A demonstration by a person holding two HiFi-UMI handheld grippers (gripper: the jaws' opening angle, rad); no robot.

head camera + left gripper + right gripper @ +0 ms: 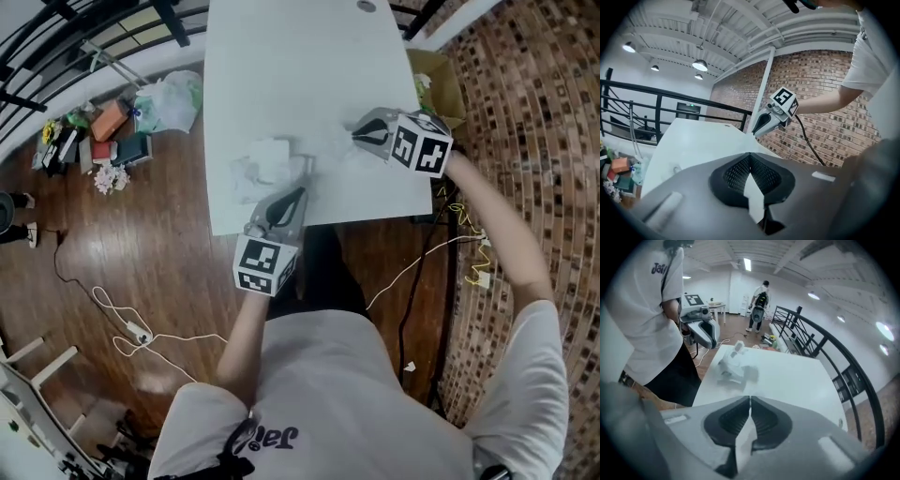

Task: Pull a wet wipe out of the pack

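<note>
A crumpled white wet wipe pack (269,159) lies on the white table (300,66), towards its near edge; in the right gripper view the pack (731,366) sits ahead of the jaws. My left gripper (298,194) hovers just right of the pack, its jaws (750,155) shut with nothing seen between them. My right gripper (356,137) hangs over the table's right side, pointing steeply down, tips together (750,398). A faint white wipe (328,147) shows between the pack and those tips. Whether it is pinched I cannot tell.
A plastic bag (171,98), books and clutter (103,136) lie on the wooden floor left of the table. A white cable (131,328) trails near the person's feet, and a cardboard box (441,80) stands at the right. A black railing (825,348) runs behind, and a distant person (759,303) stands there.
</note>
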